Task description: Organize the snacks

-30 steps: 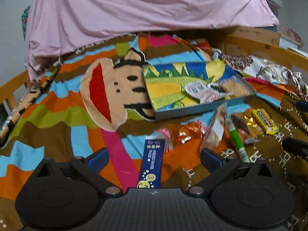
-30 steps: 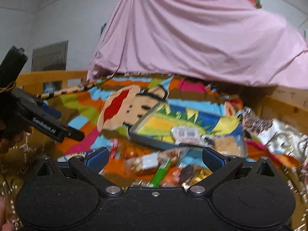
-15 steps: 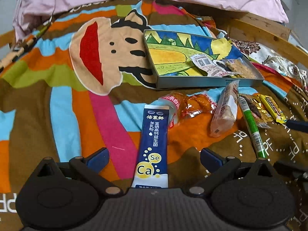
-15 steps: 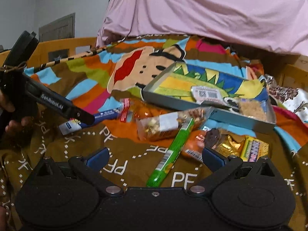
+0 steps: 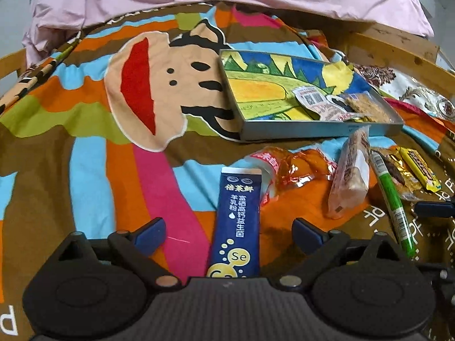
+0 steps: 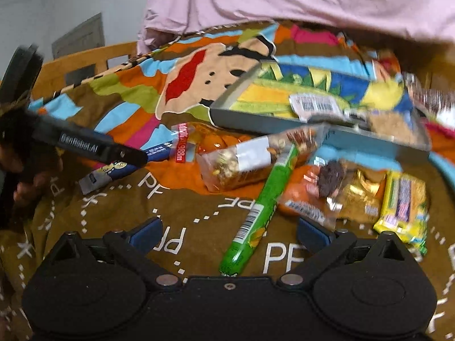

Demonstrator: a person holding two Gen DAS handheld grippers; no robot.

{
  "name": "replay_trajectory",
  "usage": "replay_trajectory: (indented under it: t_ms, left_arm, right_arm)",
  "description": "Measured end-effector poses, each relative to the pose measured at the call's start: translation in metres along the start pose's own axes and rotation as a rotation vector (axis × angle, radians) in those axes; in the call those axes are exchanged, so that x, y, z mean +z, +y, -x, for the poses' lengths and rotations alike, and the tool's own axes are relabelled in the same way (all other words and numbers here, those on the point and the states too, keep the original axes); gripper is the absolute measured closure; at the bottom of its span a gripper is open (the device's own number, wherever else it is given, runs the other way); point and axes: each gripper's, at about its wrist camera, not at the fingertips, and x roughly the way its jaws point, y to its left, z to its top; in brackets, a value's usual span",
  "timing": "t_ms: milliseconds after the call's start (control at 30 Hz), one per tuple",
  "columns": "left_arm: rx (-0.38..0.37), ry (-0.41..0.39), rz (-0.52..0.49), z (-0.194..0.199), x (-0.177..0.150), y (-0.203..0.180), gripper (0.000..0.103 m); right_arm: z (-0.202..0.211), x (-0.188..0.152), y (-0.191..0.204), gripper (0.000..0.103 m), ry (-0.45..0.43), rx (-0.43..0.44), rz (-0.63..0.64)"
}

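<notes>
A navy sachet [image 5: 237, 221] with white lettering and yellow bubbles is seen at six o'clock. A green stick pack [image 5: 394, 201] is seen at four o'clock. The blanket [image 5: 85, 147] is striped orange, blue, pink and brown.

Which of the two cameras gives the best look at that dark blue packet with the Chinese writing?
The left wrist view. The dark blue packet lies sharp and lengthwise between the open left claw, its writing readable. In the right wrist view it is blurred, small and partly hidden behind the left claw's finger.
</notes>
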Motion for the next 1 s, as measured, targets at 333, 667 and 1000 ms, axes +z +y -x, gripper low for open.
replay_trajectory:
  t_ms: [333, 667, 1000]
  left_arm:
    - [-0.051, 0.039, 0.154, -0.015, 0.001, 0.016, 0.039]
    - [-0.042, 0.096, 0.129, -0.019, 0.0, 0.0, 0.062]
    - [-0.083, 0.146, 0.186, -0.013, 0.003, -0.012, 0.064]
  right_arm:
    - [-0.017, 0.005, -0.007, 0.027, -0.021, 0.013, -0.046]
    - [-0.025, 0.007, -0.013, 0.059, -0.016, 0.005, -0.098]
    - [-0.017, 0.009, -0.004, 0.072, -0.006, 0.052, -0.076]
